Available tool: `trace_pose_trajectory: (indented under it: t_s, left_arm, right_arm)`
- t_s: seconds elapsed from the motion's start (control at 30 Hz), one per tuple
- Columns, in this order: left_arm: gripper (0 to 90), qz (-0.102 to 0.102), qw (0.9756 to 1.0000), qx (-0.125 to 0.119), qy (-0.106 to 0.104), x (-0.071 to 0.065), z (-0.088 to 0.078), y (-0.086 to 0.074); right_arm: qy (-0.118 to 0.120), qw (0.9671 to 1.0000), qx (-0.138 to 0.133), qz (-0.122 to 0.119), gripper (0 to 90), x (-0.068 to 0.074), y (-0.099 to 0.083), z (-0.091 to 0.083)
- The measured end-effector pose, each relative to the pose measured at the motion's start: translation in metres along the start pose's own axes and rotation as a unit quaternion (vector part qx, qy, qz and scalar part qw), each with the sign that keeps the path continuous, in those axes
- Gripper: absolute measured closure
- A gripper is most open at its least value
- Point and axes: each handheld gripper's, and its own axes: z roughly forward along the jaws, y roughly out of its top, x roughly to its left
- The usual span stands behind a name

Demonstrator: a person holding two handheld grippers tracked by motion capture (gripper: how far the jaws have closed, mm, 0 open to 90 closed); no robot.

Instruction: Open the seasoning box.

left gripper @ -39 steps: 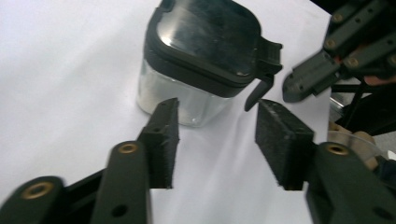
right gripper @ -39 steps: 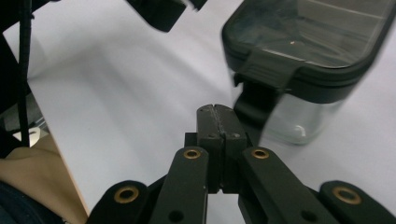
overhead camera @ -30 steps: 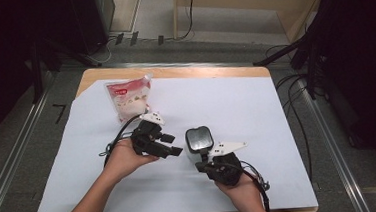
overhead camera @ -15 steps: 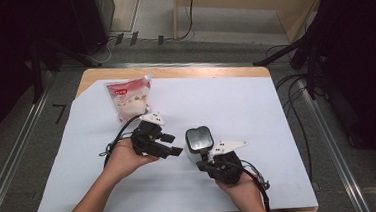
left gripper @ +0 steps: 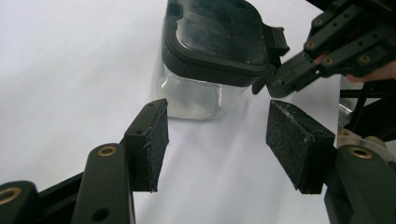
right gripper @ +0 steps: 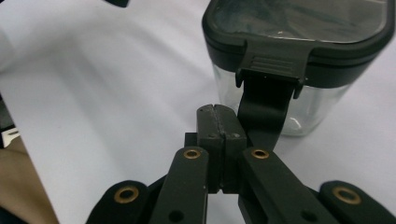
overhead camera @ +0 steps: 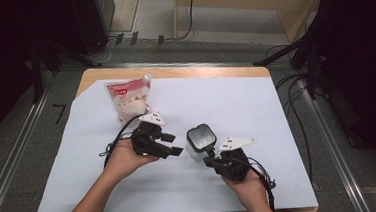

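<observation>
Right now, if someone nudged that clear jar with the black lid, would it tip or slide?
The clear jar looks empty, so it is probably light and might slide on the smooth white sheet. Its squarish body should not roll. The black lid looks bulky, so a high push could tip it.

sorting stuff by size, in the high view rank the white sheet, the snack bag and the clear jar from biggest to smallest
1. white sheet
2. snack bag
3. clear jar, which stands nearer the camera, yet looks smaller than the bag.
</observation>
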Motion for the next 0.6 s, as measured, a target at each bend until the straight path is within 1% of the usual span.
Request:
trace_pose_trajectory:
  t_s: [0.03,0.1,0.2,0.3,0.33,0.53,0.6]
  left_arm:
    - [40.1,0.000,1.0000,0.001,0.001,0.000,0.000,0.000]
    - [40.1,0.003,1.0000,0.004,0.001,0.000,0.000,0.000]
    - [40.1,0.002,1.0000,0.000,0.002,0.000,0.001,0.000]
    - [40.3,0.002,1.0000,0.001,0.000,0.000,0.002,0.000]
    - [40.3,0.003,1.0000,0.003,0.001,0.000,0.002,0.000]
    - [40.3,0.003,1.0000,0.003,-0.002,-0.001,0.003,0.000]
    - [40.3,0.002,1.0000,0.008,0.000,0.000,0.002,0.000]
  right_arm:
    - [0.000,1.0000,0.000,0.000,90.0,0.000,0.000,0.000]
    - [-0.006,1.0000,-0.002,0.007,90.0,-0.005,0.000,-0.002]
    - [-0.013,0.9996,-0.007,0.024,90.0,-0.015,0.000,-0.006]
    - [-0.014,0.9994,-0.012,0.028,90.0,-0.018,0.001,-0.008]
    - [-0.014,0.9994,-0.012,0.028,90.0,-0.018,0.001,-0.008]
    - [-0.017,0.9994,-0.011,0.028,90.0,-0.022,0.001,-0.011]
    - [-0.020,0.9993,-0.011,0.030,90.0,-0.024,0.002,-0.012]
